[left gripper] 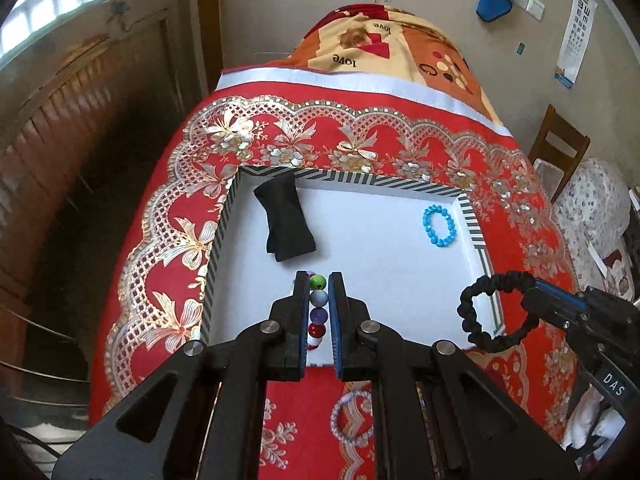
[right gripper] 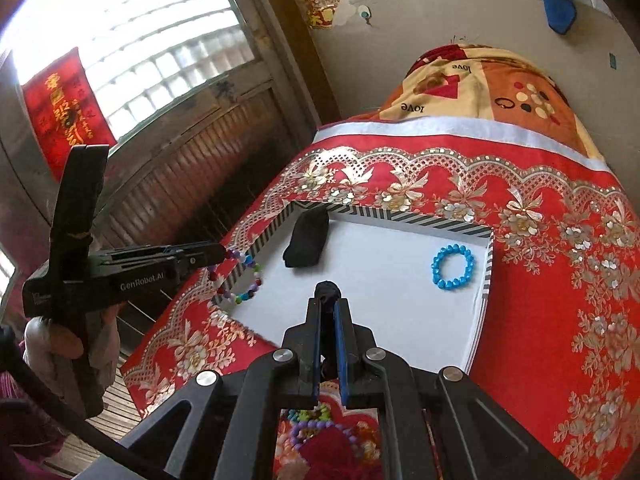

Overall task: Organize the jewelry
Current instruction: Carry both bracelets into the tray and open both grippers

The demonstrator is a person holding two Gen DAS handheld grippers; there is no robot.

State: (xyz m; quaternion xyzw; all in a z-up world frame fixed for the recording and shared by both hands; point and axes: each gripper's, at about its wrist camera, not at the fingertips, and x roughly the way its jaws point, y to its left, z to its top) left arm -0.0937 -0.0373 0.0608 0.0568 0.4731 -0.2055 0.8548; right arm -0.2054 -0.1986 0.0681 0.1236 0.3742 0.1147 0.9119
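Note:
A white tray (left gripper: 400, 256) with a striped rim lies on the red patterned cloth. My left gripper (left gripper: 319, 280) is shut on a multicoloured bead bracelet (left gripper: 318, 312) above the tray's near left part; from the right wrist view the bracelet (right gripper: 240, 276) hangs from that gripper (right gripper: 224, 254) over the tray's left rim. My right gripper (right gripper: 328, 300) is shut on a black braided bracelet (right gripper: 328, 291), which also shows in the left wrist view (left gripper: 490, 308) over the tray's right near corner. A blue bead bracelet (left gripper: 439, 225) and a black pouch (left gripper: 286, 222) lie in the tray.
A pale bead bracelet (left gripper: 352, 416) lies on the cloth in front of the tray. Other colourful bracelets (right gripper: 312, 424) lie on the cloth below my right gripper. A folded blanket (left gripper: 384, 48) lies at the far end. A wooden chair (left gripper: 560, 148) stands to the right.

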